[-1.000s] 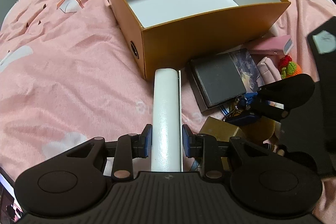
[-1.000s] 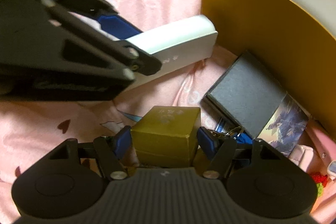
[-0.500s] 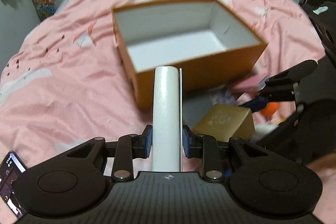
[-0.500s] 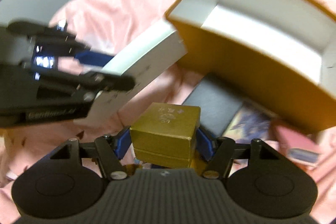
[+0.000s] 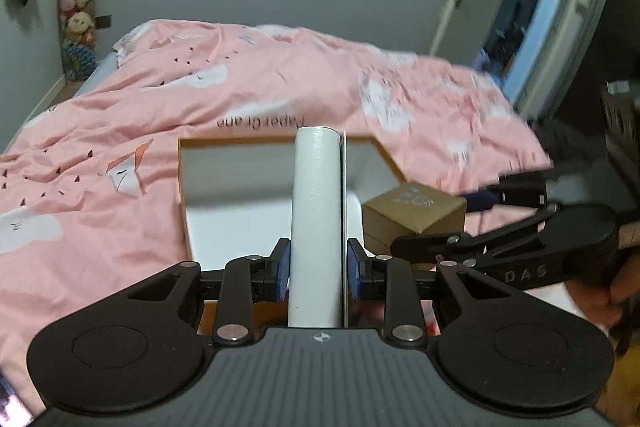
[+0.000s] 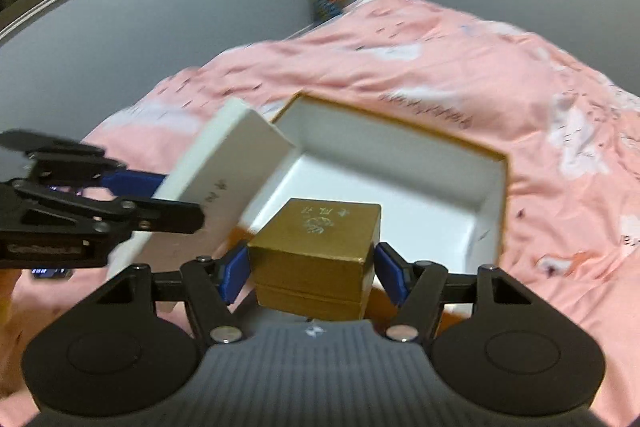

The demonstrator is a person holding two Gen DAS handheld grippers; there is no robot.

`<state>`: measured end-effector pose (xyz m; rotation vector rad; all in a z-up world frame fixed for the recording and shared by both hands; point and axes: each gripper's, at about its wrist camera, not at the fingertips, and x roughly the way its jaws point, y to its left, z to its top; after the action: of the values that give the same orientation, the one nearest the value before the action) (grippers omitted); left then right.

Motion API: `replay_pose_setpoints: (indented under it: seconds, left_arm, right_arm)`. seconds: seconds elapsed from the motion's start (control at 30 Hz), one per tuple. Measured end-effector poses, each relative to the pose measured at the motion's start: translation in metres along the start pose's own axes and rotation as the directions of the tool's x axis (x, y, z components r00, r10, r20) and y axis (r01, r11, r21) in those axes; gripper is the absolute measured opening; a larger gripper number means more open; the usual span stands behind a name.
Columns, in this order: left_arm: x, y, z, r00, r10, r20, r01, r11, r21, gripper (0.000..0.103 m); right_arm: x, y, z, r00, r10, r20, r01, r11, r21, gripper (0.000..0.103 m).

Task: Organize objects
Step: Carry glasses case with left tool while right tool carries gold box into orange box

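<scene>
Between the left gripper's (image 5: 319, 267) jaws a slim white box (image 5: 318, 223) stands clamped on its narrow sides, the blue pads (image 5: 282, 269) pressed close in. Just right of it, the right gripper (image 6: 312, 273) holds a small gold gift box (image 6: 316, 251), jaws about half spread. Beyond both jaws the orange cardboard box (image 6: 502, 195) sits open on the pink bed (image 5: 100, 227), seemingly empty, though the held boxes hide part of its floor. Both loads hang over the near rim; lowered together, they could knock each other or catch the wall and slip.

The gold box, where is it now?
The gold box sits clamped in the right tongs, held over the big open box, beside the white box.
</scene>
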<state>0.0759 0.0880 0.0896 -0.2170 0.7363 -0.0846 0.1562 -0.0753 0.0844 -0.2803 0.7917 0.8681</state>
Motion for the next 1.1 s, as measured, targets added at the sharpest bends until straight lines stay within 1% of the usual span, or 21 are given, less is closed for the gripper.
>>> replay_pose_setpoints:
  seconds: [0.1, 0.17, 0.23, 0.4, 0.57, 0.67, 0.73, 0.87, 0.9, 0.97, 1.03, 1.1]
  left_arm:
    - [0.022, 0.010, 0.015, 1.000, -0.020, 0.022, 0.022, 0.996, -0.087, 0.032]
    - [0.039, 0.014, 0.022, 0.999, -0.035, 0.024, 0.037, 0.992, -0.123, 0.032]
    - [0.059, 0.018, 0.026, 0.999, -0.034, 0.008, 0.035, 0.988, -0.149, 0.032]
    - [0.104, 0.034, 0.027, 0.999, -0.020, -0.042, 0.011, 0.976, -0.218, 0.032]
    - [0.133, 0.046, 0.025, 0.996, -0.018, -0.082, -0.003, 0.969, -0.246, 0.032]
    - [0.147, 0.051, 0.023, 0.995, 0.032, -0.099, -0.056, 0.967, -0.249, 0.032]
    - [0.156, 0.056, 0.022, 0.992, 0.053, -0.115, -0.081, 0.963, -0.257, 0.032]
    - [0.172, 0.066, 0.015, 0.986, 0.057, -0.155, -0.099, 0.954, -0.283, 0.032]
    - [0.175, 0.067, 0.014, 0.986, 0.050, -0.159, -0.095, 0.954, -0.285, 0.032]
    - [0.178, 0.068, 0.014, 0.985, 0.043, -0.168, -0.089, 0.957, -0.275, 0.032]
    - [0.182, 0.068, 0.016, 0.980, 0.043, -0.194, -0.093, 0.962, -0.257, 0.033]
    - [0.187, 0.067, 0.016, 0.970, 0.074, -0.233, -0.130, 0.964, -0.233, 0.033]
  right_arm:
    - [0.024, -0.020, 0.009, 0.999, -0.040, 0.010, 0.039, 0.997, 0.059, 0.068]
    - [0.032, -0.029, 0.014, 0.998, -0.058, 0.008, 0.057, 0.993, 0.100, 0.068]
    - [0.048, -0.036, 0.021, 0.998, -0.058, 0.002, 0.057, 0.989, 0.135, 0.068]
    - [0.089, -0.047, 0.027, 0.998, -0.061, -0.028, 0.065, 0.984, 0.168, 0.068]
    - [0.126, -0.054, 0.023, 0.996, -0.026, -0.088, 0.042, 0.980, 0.194, 0.068]
    - [0.145, -0.057, 0.020, 0.993, -0.015, -0.116, 0.039, 0.978, 0.206, 0.068]
    - [0.154, -0.059, 0.019, 0.992, -0.003, -0.126, 0.031, 0.976, 0.217, 0.068]
    - [0.168, -0.064, 0.019, 0.990, 0.020, -0.140, 0.015, 0.969, 0.245, 0.068]
    - [0.172, -0.065, 0.020, 0.989, 0.022, -0.144, 0.015, 0.968, 0.249, 0.068]
    - [0.179, -0.067, 0.020, 0.987, 0.029, -0.157, 0.013, 0.966, 0.260, 0.068]
    - [0.185, -0.069, 0.020, 0.984, 0.034, -0.173, 0.014, 0.963, 0.269, 0.068]
    - [0.188, -0.071, 0.019, 0.982, 0.035, -0.185, 0.017, 0.961, 0.275, 0.068]
